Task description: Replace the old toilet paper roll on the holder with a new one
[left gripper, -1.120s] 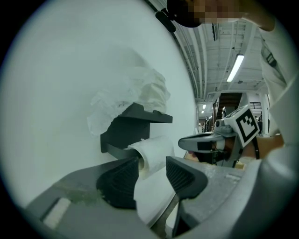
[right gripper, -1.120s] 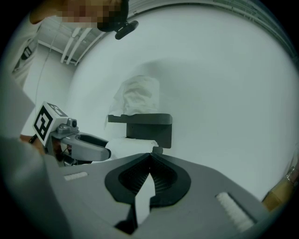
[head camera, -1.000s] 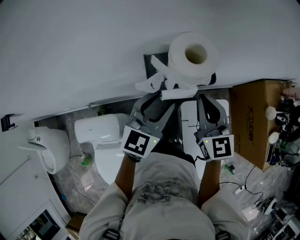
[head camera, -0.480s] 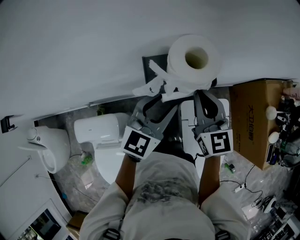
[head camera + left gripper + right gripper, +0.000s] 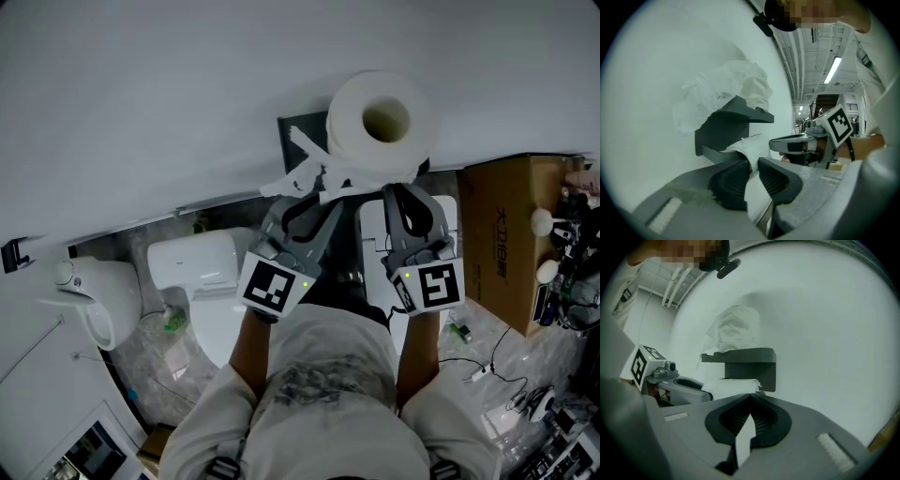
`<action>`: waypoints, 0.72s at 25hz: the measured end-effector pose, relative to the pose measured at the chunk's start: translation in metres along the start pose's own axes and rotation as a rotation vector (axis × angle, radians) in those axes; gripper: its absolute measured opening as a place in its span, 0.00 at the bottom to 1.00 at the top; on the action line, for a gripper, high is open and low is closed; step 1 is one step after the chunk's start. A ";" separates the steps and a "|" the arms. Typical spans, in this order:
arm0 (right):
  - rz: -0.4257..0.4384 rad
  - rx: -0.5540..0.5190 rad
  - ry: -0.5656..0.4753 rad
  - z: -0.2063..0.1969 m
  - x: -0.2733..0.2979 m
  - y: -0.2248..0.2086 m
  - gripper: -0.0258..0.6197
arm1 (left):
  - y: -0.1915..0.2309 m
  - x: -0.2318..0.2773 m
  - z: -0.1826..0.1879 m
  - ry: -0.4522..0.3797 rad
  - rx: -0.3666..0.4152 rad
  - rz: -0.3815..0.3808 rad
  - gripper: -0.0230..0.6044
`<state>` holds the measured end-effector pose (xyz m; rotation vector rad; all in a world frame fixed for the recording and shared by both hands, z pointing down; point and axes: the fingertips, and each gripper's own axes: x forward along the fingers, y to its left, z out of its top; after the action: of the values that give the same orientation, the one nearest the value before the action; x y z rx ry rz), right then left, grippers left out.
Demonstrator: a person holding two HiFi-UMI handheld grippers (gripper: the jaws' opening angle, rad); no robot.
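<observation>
Head view: roll [image 5: 382,120] sits atop holder [image 5: 298,139], upper centre. Below it, left gripper [image 5: 753,165] has just been closing and now pinches loose paper [image 5: 292,176]; right gripper [image 5: 751,401] is clenched on paper too. We judge old paper is being cleared. Next: pull away gently, both together.

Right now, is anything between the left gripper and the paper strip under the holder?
Nothing visible. The paper strip already sits between the jaws of the left gripper, which have just been closing onto it; the right gripper is shut on it too.
</observation>
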<state>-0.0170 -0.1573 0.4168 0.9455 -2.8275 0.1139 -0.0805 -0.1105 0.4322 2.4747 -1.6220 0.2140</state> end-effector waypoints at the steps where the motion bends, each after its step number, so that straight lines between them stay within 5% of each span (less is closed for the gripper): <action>1: -0.002 -0.001 0.001 0.000 -0.001 0.000 0.04 | 0.000 0.000 0.000 -0.002 0.000 -0.004 0.15; 18: -0.055 -0.001 -0.017 0.005 -0.017 -0.009 0.04 | -0.013 0.009 0.005 -0.011 -0.031 -0.038 0.12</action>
<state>0.0011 -0.1552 0.4095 1.0283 -2.8142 0.0985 -0.0643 -0.1147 0.4283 2.4852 -1.5688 0.1687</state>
